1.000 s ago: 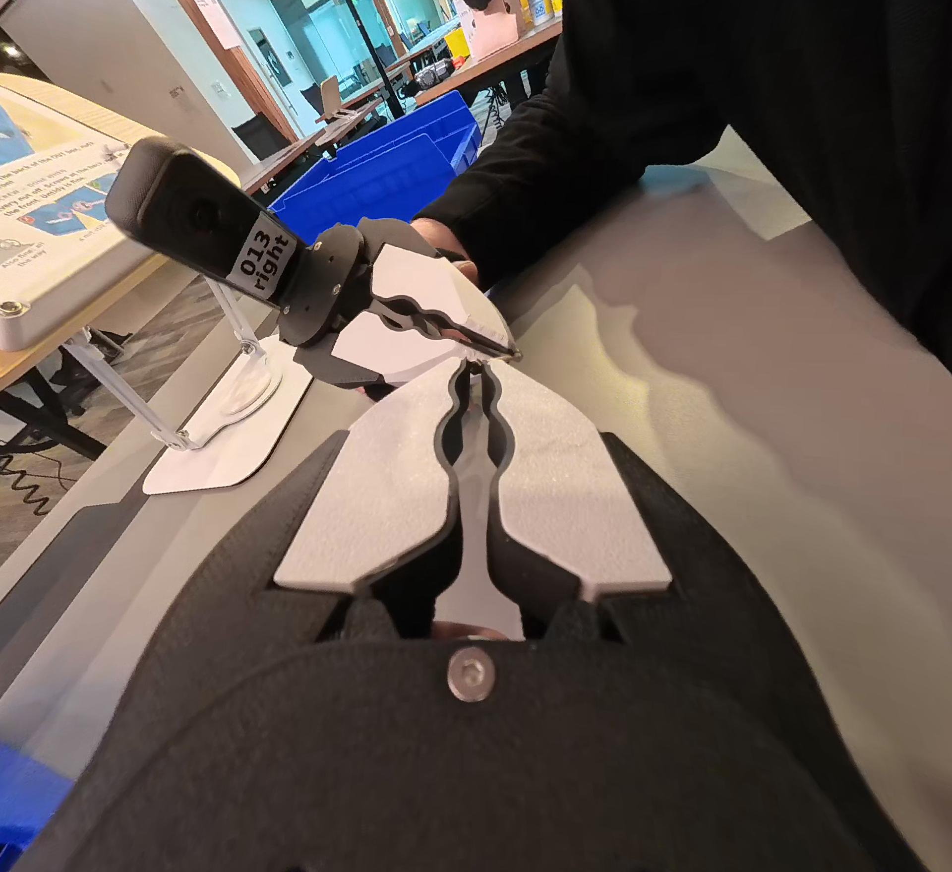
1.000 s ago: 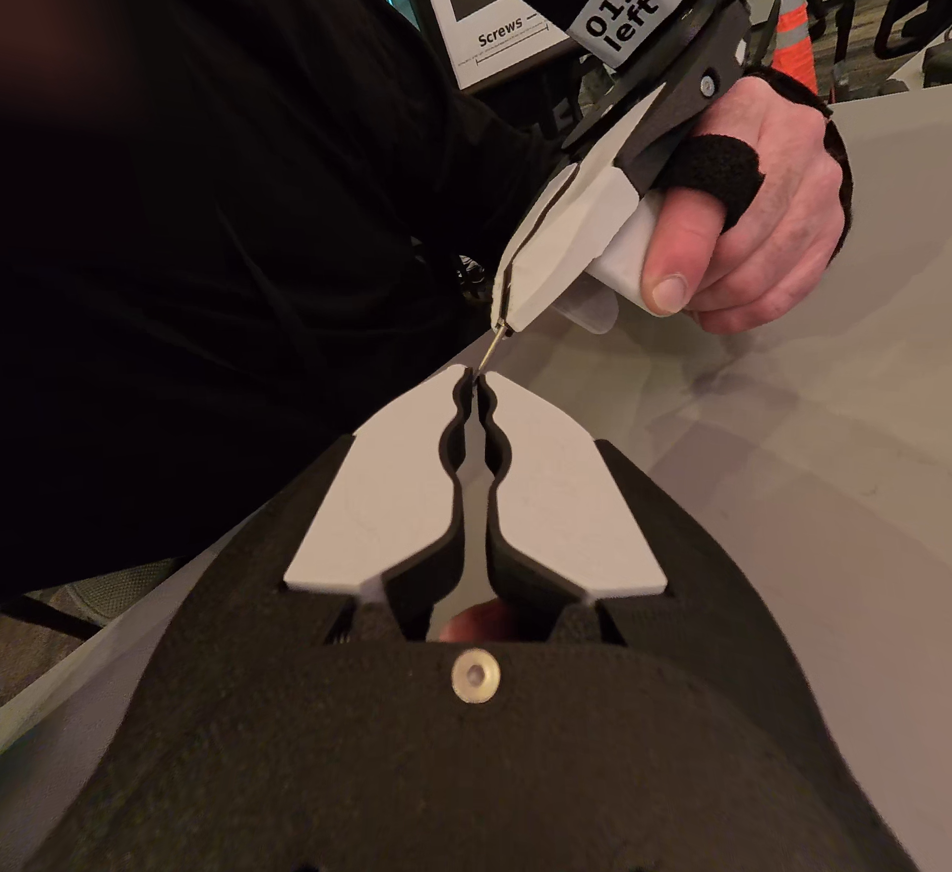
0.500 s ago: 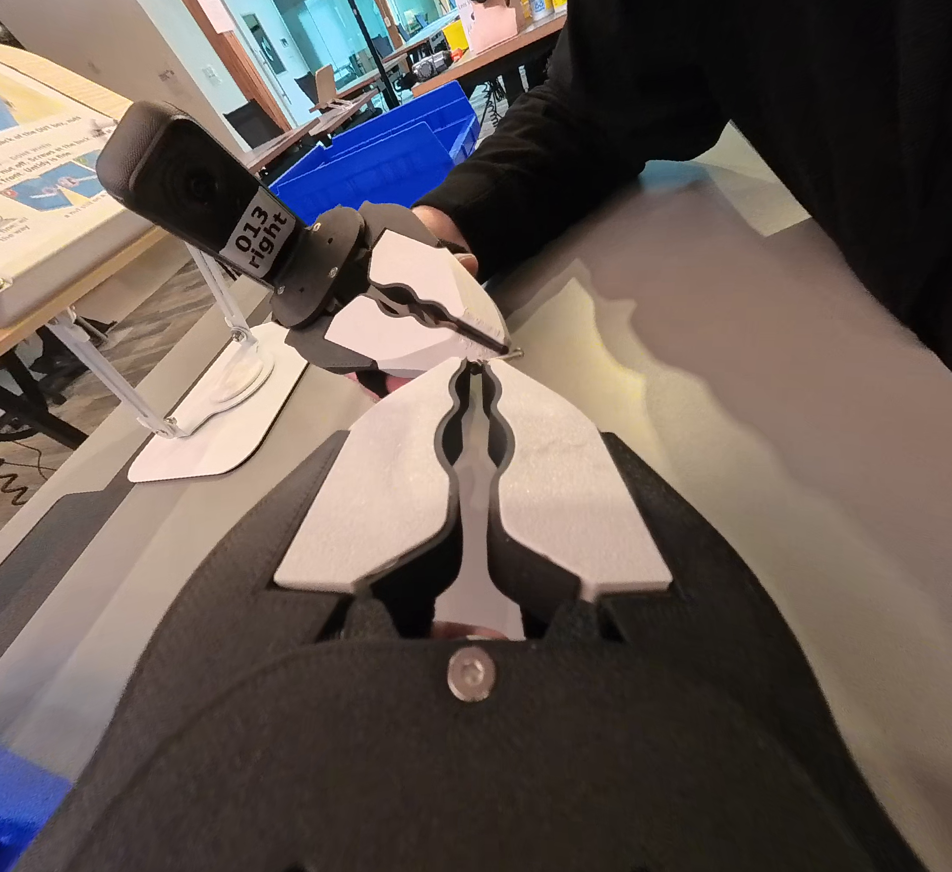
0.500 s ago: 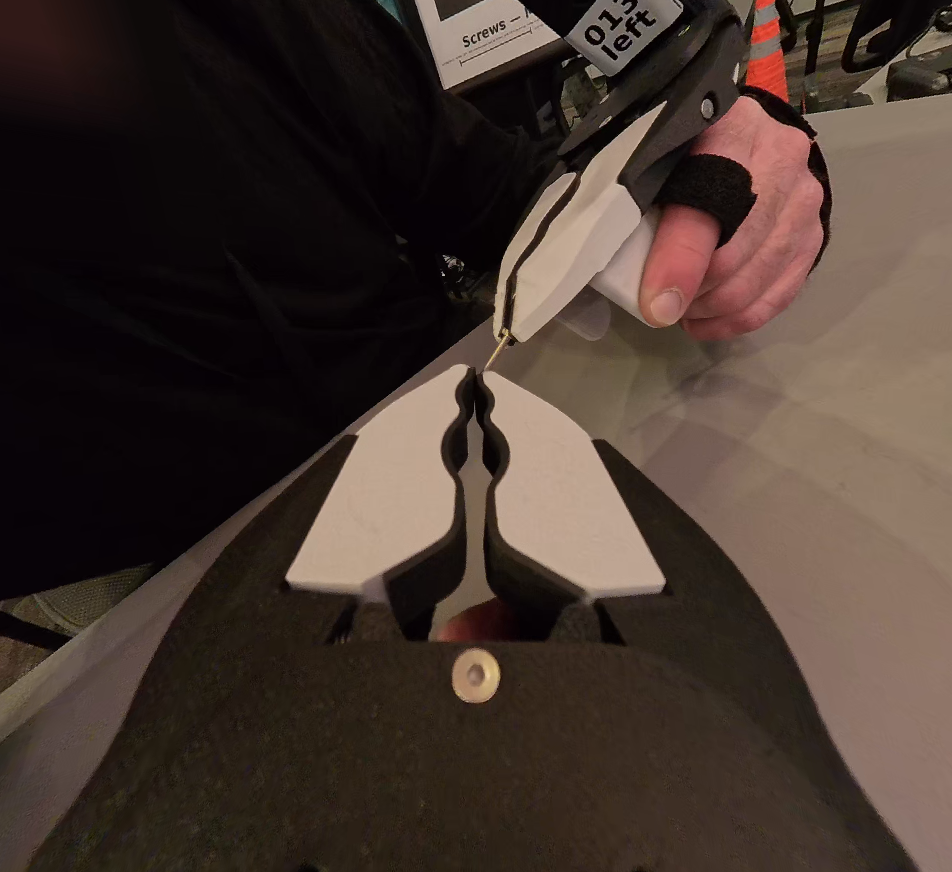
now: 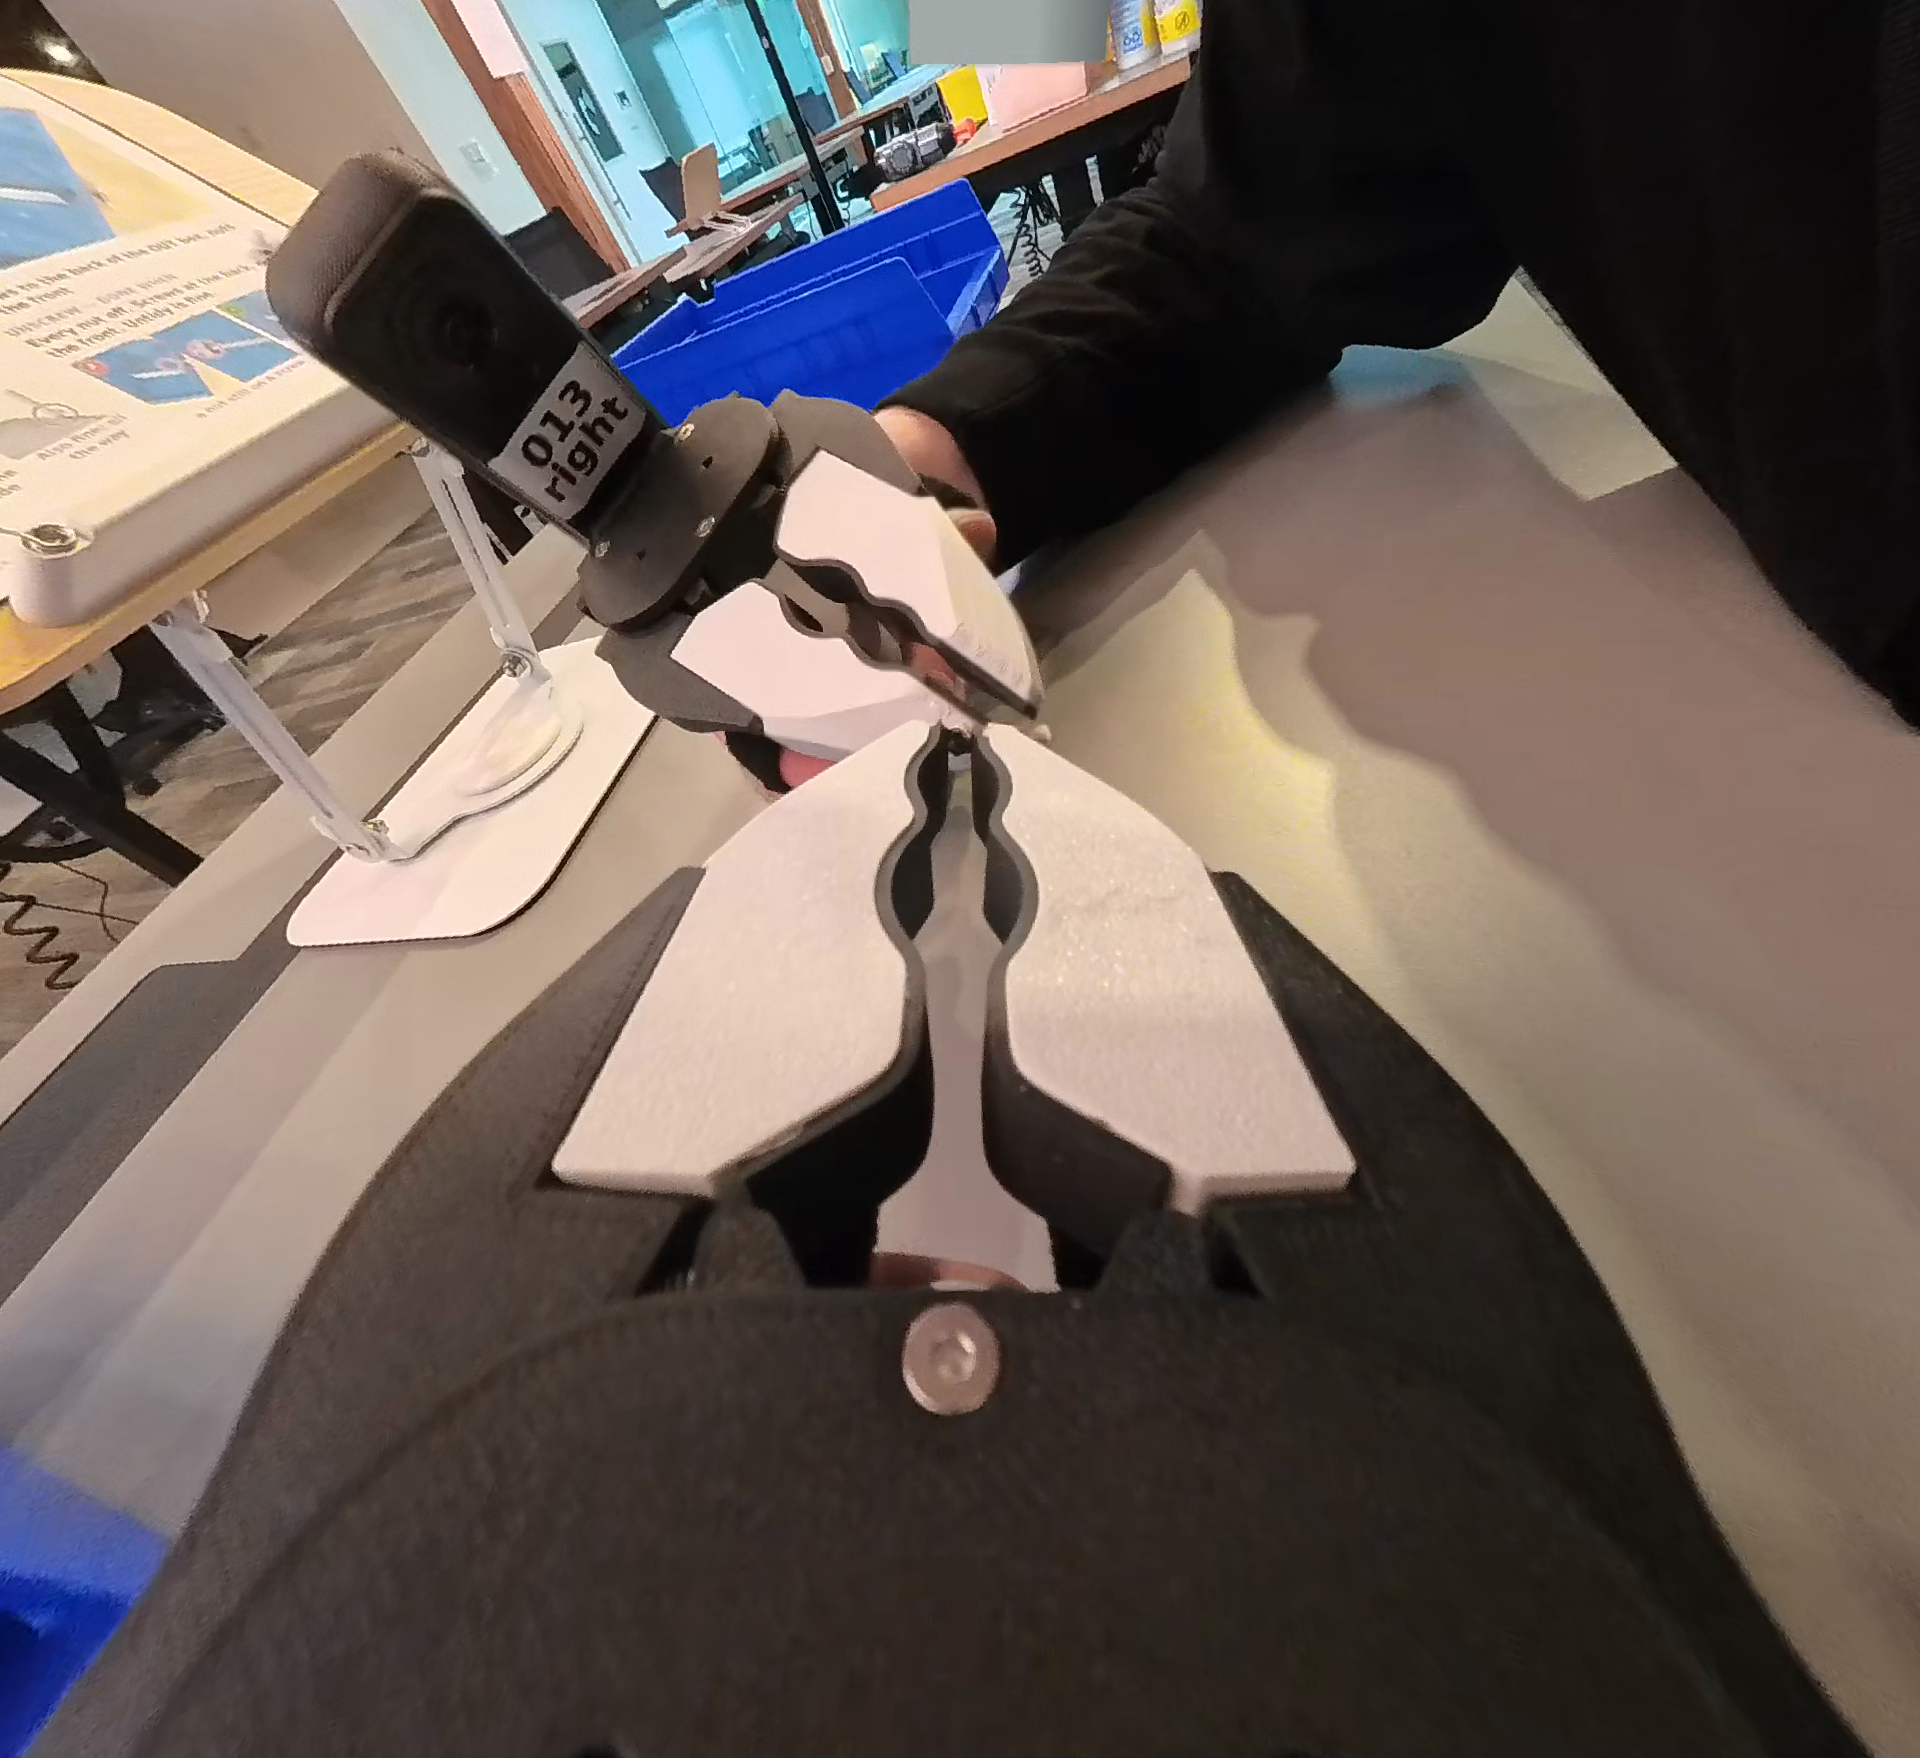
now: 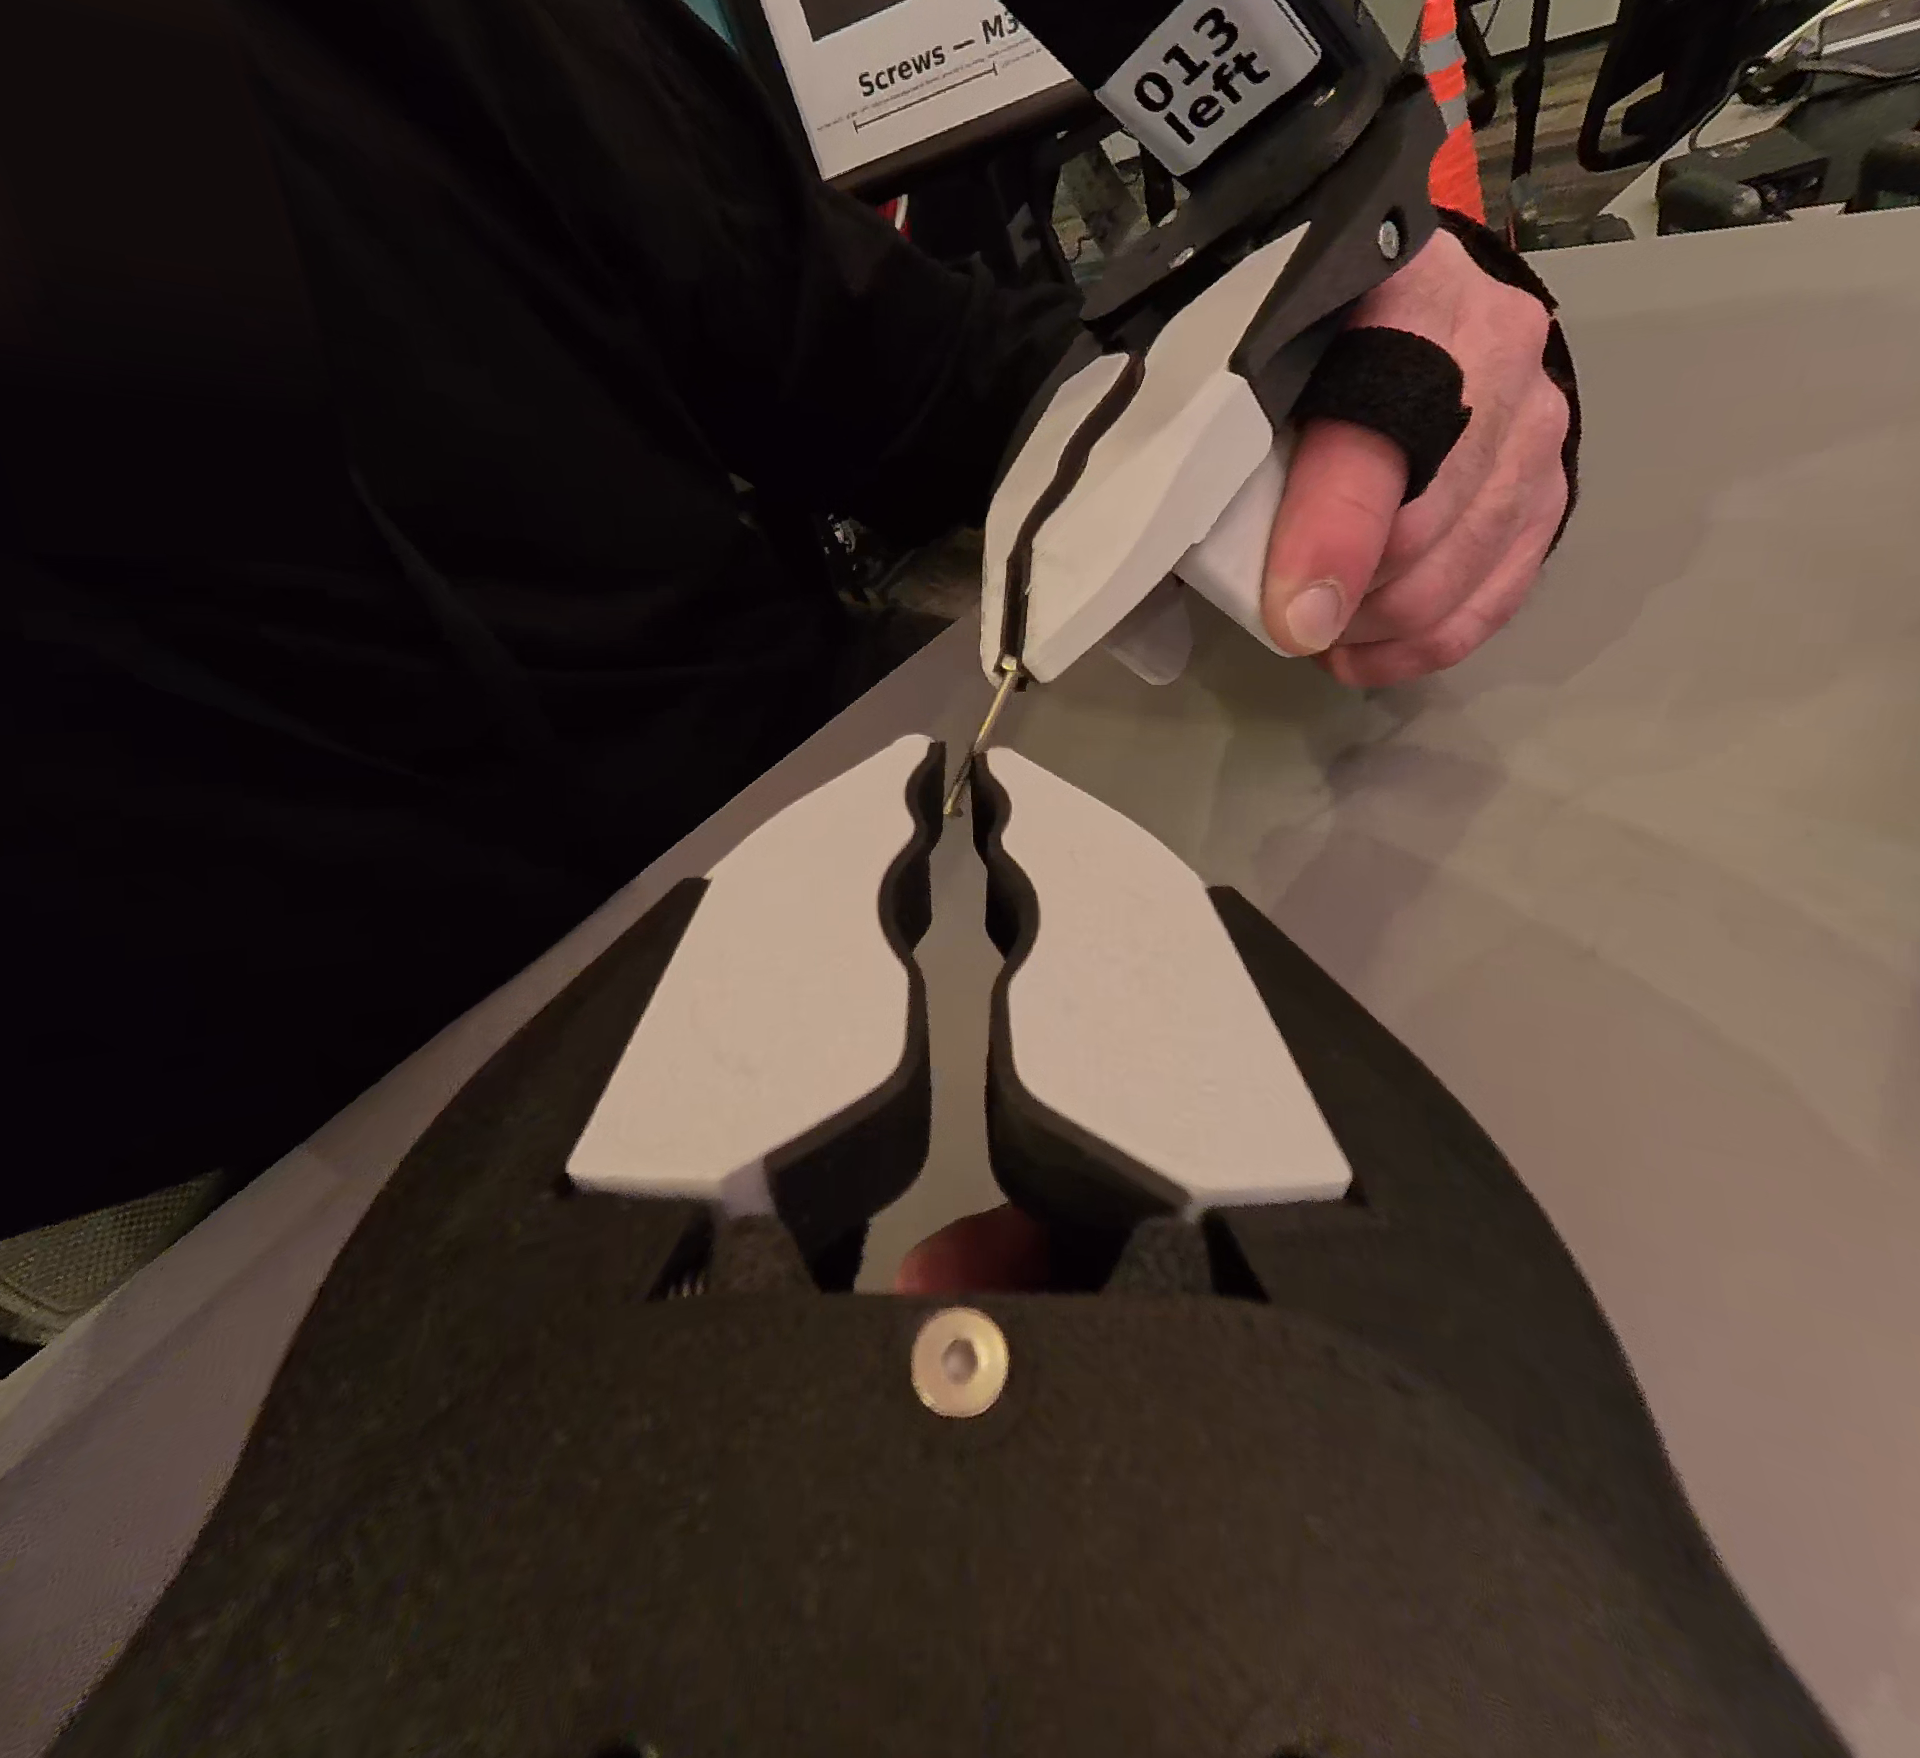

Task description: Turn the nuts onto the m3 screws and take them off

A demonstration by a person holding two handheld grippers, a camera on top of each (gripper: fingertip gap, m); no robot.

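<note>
Since a second ago the right claw [image 6: 961, 758] has parted slightly, and the screw [image 6: 982, 732] now reaches between its tips. Pinched shut on the screw's upper end, the left claw [image 6: 1006, 664] holds it slanted above the grey bench [image 6: 1558, 981]. No nut is discernible. Misalignment could cross-thread or drop a nut; the tiny screw could slip sideways.

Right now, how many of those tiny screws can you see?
1. The thin screw sticks out of the left claw, and its free end reaches between the tips of the right claw. Others may be hidden behind the claws.
</note>
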